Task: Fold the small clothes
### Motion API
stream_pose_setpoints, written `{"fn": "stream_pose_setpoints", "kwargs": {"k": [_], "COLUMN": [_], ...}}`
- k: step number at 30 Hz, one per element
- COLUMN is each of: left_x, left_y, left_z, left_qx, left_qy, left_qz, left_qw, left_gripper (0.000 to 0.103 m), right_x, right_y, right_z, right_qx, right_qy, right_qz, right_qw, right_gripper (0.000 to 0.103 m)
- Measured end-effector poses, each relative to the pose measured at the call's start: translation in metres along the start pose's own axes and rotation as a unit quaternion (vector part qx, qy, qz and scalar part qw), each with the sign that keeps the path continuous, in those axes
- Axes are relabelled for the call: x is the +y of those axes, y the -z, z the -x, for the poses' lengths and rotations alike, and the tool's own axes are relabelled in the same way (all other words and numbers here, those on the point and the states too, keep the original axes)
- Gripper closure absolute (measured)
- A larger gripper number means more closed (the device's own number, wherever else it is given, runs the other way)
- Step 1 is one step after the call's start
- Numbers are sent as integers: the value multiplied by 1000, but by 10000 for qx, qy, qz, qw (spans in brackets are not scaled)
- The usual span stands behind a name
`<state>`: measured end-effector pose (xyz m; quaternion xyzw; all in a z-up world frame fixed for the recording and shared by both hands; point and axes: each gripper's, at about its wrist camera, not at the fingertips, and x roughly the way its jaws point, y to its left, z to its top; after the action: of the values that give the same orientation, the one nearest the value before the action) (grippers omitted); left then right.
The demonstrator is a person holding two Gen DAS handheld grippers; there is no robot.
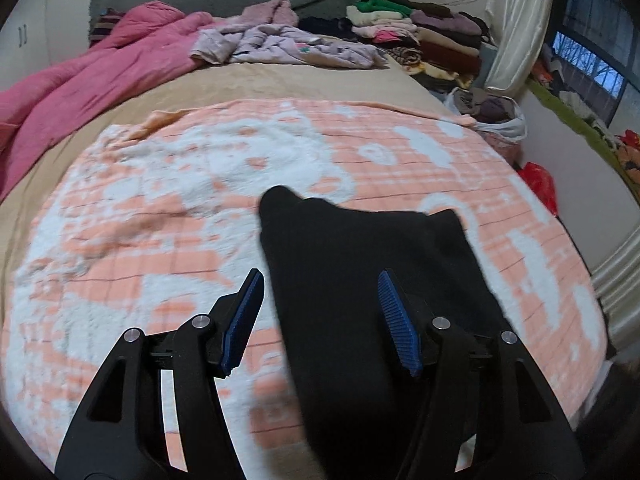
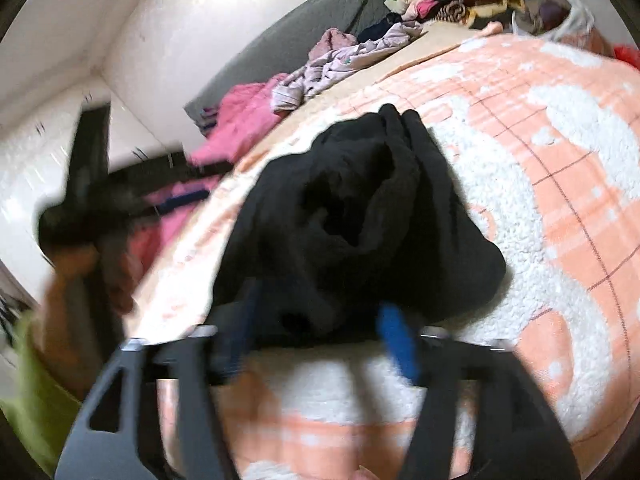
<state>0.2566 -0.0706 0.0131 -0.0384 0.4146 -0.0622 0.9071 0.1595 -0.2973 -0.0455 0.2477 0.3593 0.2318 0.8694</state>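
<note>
A small black garment lies on the orange-and-white fleece blanket on the bed. In the left wrist view it runs from mid-blanket down under my left gripper, which is open, its blue pads astride the cloth's left edge. In the right wrist view the same black garment lies bunched with folds, just ahead of my right gripper, which is open and blurred. The left gripper shows blurred at the left of that view, held in a hand.
A pink quilt and a lilac garment heap lie at the head of the bed. Stacked folded clothes sit at the back right. A white bag of clothes and a red bag lie beside the bed's right edge.
</note>
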Motion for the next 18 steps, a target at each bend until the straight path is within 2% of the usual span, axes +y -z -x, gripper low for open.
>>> {"fn": "stream_pose_setpoints", "kwargs": {"k": [2, 4, 5, 8, 9, 15, 18], "left_x": [8, 12, 14, 17, 18, 19, 19], "left_y": [4, 7, 8, 10, 10, 11, 11], "left_z": [1, 0, 0, 1, 1, 2, 2], "left_qx": [-16, 7, 24, 8, 4, 27, 25], "left_qy": [-23, -28, -30, -77, -75, -48, -44], "left_qz": [43, 58, 59, 12, 14, 7, 5], "left_qw": [10000, 10000, 10000, 10000, 10000, 10000, 10000], "left_gripper": [51, 51, 51, 51, 51, 50, 50], "right_x": [-2, -5, -8, -18, -20, -14, -14], "right_y": [-8, -18, -23, -35, -38, -54, -57], "right_z": [5, 6, 4, -5, -8, -27, -35], "right_qx": [-90, -106, -39, 292, 360, 709, 858], "right_qy": [39, 119, 111, -319, -308, -177, -149], "right_qz": [-41, -69, -128, -481, -526, -177, -200], "right_qw": [9999, 9998, 9998, 9979, 9975, 9972, 9960], "right_gripper": [34, 29, 22, 15, 14, 13, 13]}}
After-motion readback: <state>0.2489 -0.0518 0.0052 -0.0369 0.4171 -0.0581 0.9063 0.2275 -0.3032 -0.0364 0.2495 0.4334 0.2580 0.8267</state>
